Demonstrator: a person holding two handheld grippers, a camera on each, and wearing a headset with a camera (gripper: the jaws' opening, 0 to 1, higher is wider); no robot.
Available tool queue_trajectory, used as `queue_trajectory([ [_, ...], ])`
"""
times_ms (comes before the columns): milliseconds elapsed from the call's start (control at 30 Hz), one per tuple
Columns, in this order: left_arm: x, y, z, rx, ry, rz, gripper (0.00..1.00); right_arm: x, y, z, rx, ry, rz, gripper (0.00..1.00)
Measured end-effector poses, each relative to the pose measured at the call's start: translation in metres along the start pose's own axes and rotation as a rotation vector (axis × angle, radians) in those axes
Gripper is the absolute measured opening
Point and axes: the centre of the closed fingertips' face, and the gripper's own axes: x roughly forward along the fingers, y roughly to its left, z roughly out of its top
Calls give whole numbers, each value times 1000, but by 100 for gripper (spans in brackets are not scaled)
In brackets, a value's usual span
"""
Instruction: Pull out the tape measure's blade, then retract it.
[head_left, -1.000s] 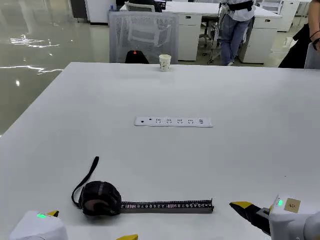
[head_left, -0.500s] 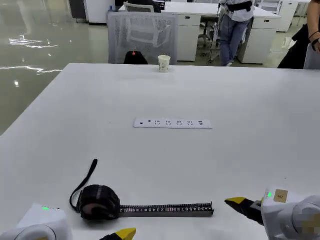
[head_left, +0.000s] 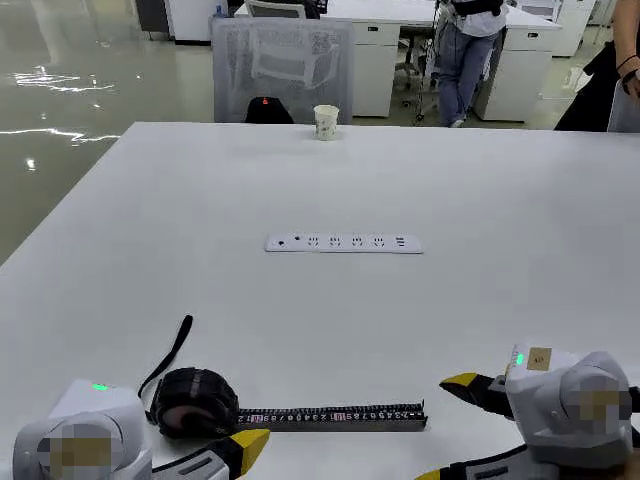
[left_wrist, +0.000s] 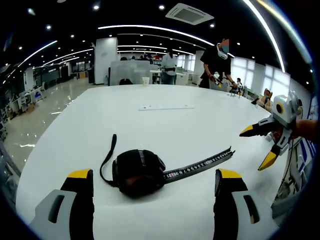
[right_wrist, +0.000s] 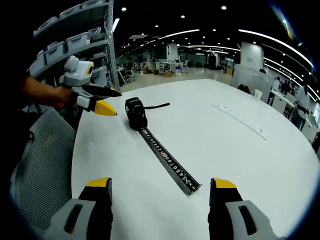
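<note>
The black tape measure (head_left: 194, 402) lies on the white table (head_left: 330, 180) near its front edge, its wrist strap (head_left: 165, 355) trailing to the left. Its blade (head_left: 335, 414) lies flat, drawn out to the right, ending in a hook (head_left: 424, 410). My left gripper (head_left: 240, 450) stands open just in front of the case (left_wrist: 139, 171), one jaw to each side and not touching. My right gripper (head_left: 445, 430) is open too, a little to the right of the blade's end (right_wrist: 192, 187). The right gripper view also shows the case (right_wrist: 135, 112) with the left gripper (right_wrist: 111, 101) beyond it.
A white power strip (head_left: 343, 243) lies across the middle of the table. A paper cup (head_left: 326, 122) stands at the far edge, with a mesh chair (head_left: 283, 70) behind it. A person (head_left: 470, 50) stands among desks beyond. A shelving rack (right_wrist: 75, 45) is on my left.
Both grippers have come further into the head view: the left toward the case, the right leftward toward the blade's end. The tape measure and its blade have not moved.
</note>
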Motion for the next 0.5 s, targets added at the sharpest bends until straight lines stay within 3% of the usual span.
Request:
queue_trajectory([
  [500,17,10,-2,-65,24,25,93,10,-20,-7,-67,72,62,63],
])
